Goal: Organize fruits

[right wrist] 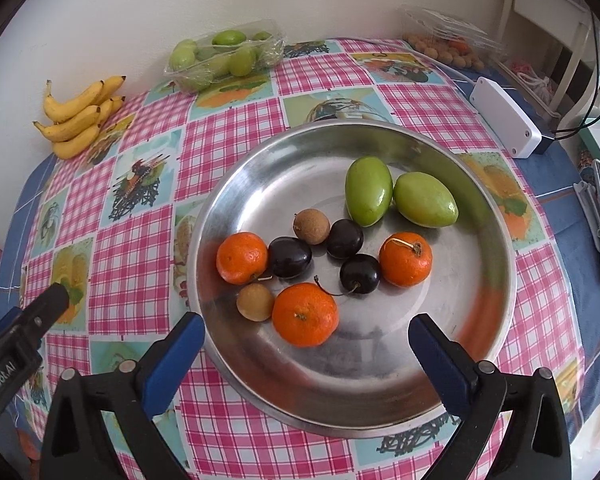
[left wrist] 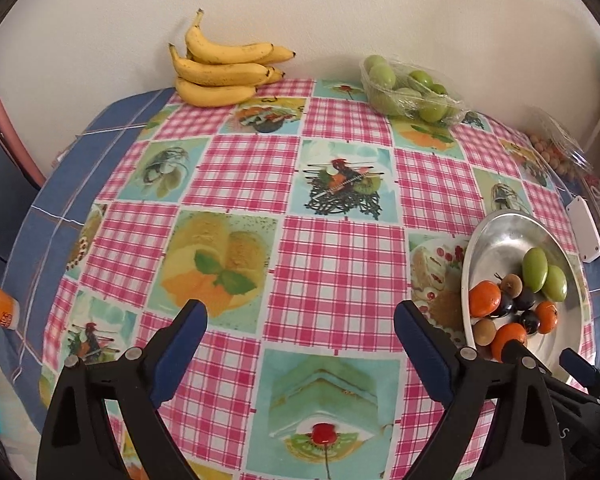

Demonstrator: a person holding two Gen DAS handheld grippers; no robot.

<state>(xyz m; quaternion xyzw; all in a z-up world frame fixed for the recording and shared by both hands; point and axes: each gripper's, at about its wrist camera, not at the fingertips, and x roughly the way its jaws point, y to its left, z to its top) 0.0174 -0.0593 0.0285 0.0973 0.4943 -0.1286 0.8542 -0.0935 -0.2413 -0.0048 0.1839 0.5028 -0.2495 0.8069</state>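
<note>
We note both tools wide open and empty. The right gripper [right wrist: 306, 354] hangs over the near rim of the steel plate [right wrist: 496, 256], with nothing between its pads. Just ahead of its fingers lies the nearest mandarin [right wrist: 305, 315], a pale longan [right wrist: 255, 302] touching it on the left; slightly farther sit two more mandarins, three dark cherries [right wrist: 360, 274] and a brown longan, and at the far right of the plate two green fruits [right wrist: 369, 191] lie side by side. The left gripper [left wrist: 300, 346] hovers above bare checked tablecloth [left wrist: 336, 268], the plate off to its right. Far ahead of the left gripper, at the wall, the banana bunch [left wrist: 220, 74] rests untouched; ahead and to its right the wrapped tray of green fruits [left wrist: 410, 92] holds several pieces. A clear punnet of small brown fruits [right wrist: 446, 50] stands far right of the right gripper. We judge the plate partly loaded, with the bananas and the remaining packaged fruit perhaps still to be placed.
</note>
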